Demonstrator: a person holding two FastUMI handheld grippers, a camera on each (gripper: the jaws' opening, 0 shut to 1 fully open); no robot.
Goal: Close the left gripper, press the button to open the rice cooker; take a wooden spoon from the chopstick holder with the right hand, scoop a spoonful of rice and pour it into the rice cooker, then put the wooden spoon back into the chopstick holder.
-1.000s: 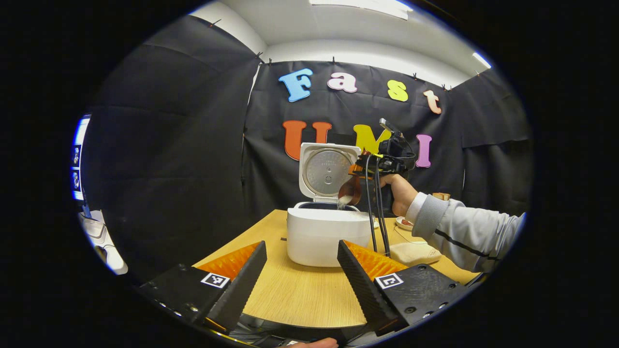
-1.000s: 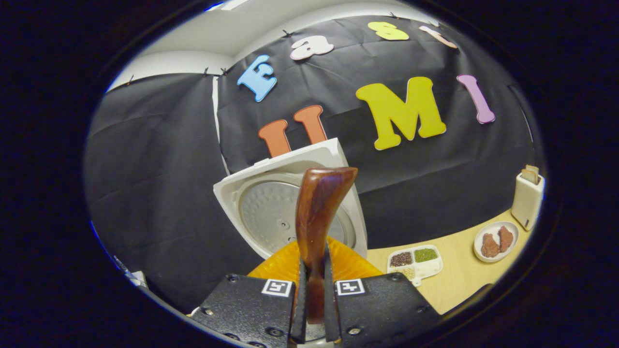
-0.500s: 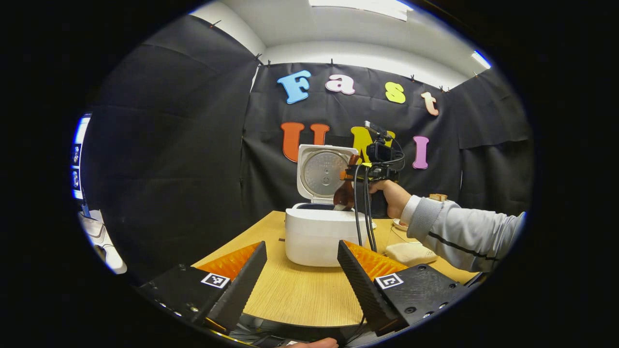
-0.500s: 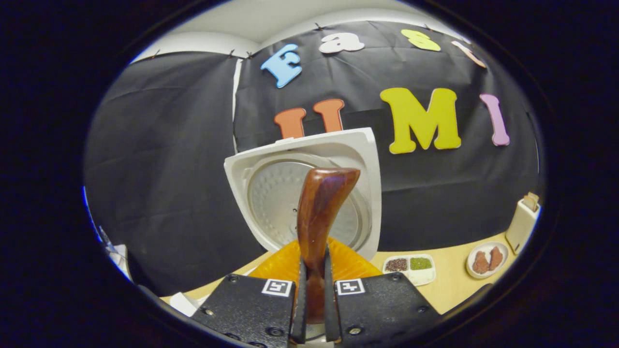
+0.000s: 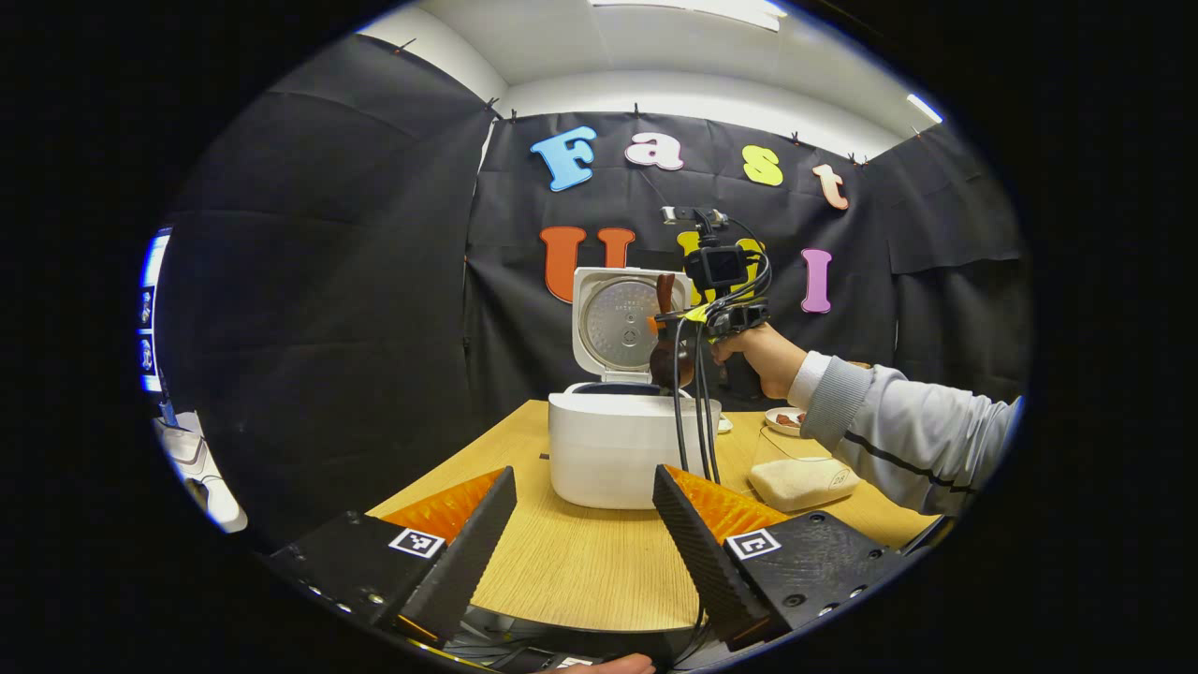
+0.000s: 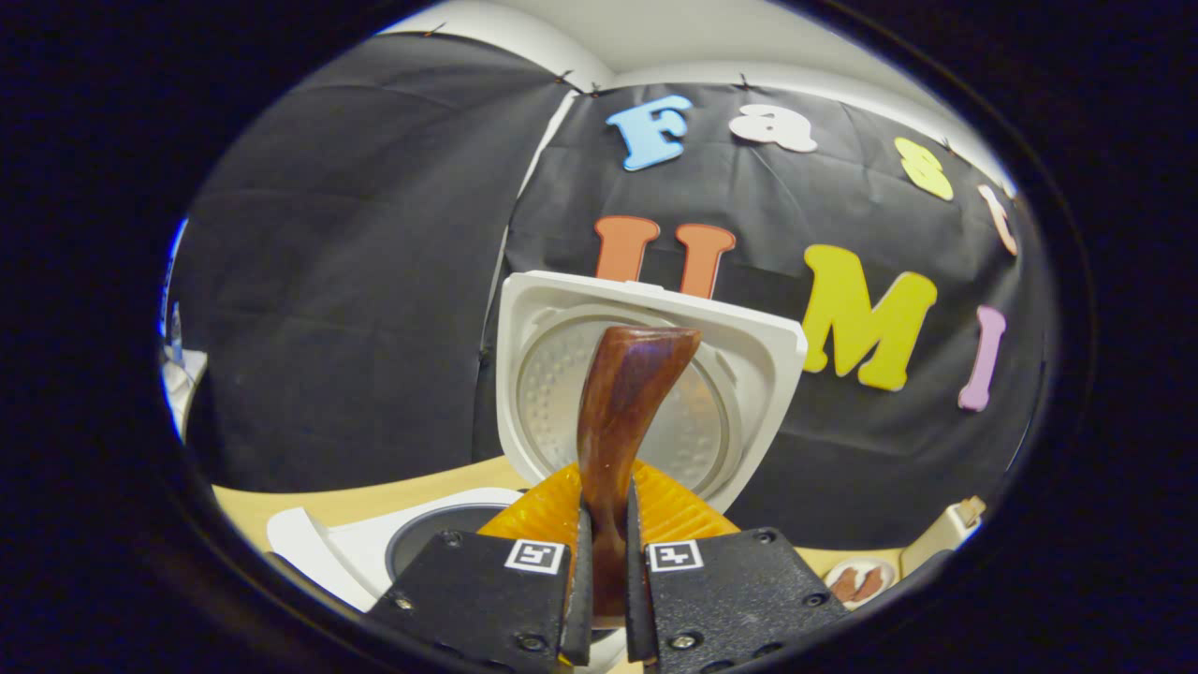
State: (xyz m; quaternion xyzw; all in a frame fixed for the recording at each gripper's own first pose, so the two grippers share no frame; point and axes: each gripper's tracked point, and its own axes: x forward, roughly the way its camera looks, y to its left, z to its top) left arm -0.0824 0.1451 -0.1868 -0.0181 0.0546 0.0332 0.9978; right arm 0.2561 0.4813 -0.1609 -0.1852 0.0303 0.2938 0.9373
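One second back I had the wooden spoon [image 6: 625,402] tipped bowl-down at the pot mouth with rice running off it; now, at the centre of the left gripper view, I have raised it clear of the rice cooker [image 5: 618,449] and turned it nearly upright before the open lid [image 5: 622,323]. I take this to mean the pour is done, leaving only the return to the chopstick holder [image 6: 950,532], a pale box at the lower right edge of the right gripper view. The right gripper [image 6: 604,562] is clamped narrowly on the spoon's handle, both fingers pressing its sides; the left gripper [image 5: 585,534] stands wide and empty at the bottom of its own view. The spoon is dark, glossy, reddish wood, curved and flaring toward its far end. The cooker is smooth white plastic with rounded corners, its lid lined by a dimpled metal disc. The table [image 5: 580,571] shows a pale, straight wood grain.
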